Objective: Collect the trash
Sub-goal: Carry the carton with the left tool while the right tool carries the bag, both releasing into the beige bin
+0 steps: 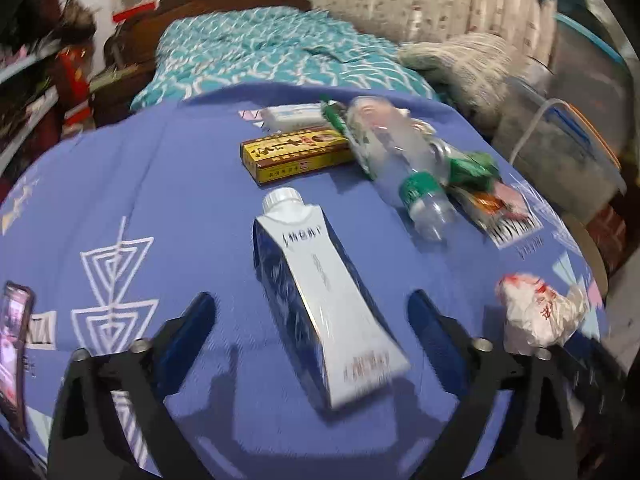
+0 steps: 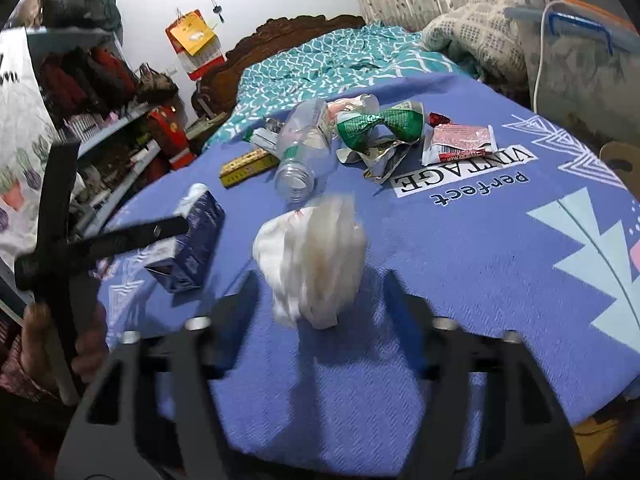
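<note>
A white and blue drink carton [image 1: 320, 300] with a white screw cap lies flat on the blue cloth [image 1: 160, 200]. It lies between the fingers of my left gripper [image 1: 312, 320], which is open with a gap on each side. A crumpled white wad [image 2: 312, 256], blurred, sits between the spread fingers of my right gripper [image 2: 324, 304], which is open; no pad touches the wad. In the right wrist view, one of the left gripper's fingers [image 2: 160, 232] reaches beside the carton [image 2: 192, 240]. The wad [image 1: 540, 312] shows right of the carton in the left wrist view.
Further back lie a clear plastic bottle [image 2: 300, 148], a yellow box [image 1: 296, 152], a green wrapper [image 2: 380, 124], a red sachet [image 2: 460, 142] and a small white box [image 1: 292, 114]. A phone [image 1: 14, 352] rests at the cloth's left edge. Behind is a teal bed [image 1: 260, 48]; shelves stand left.
</note>
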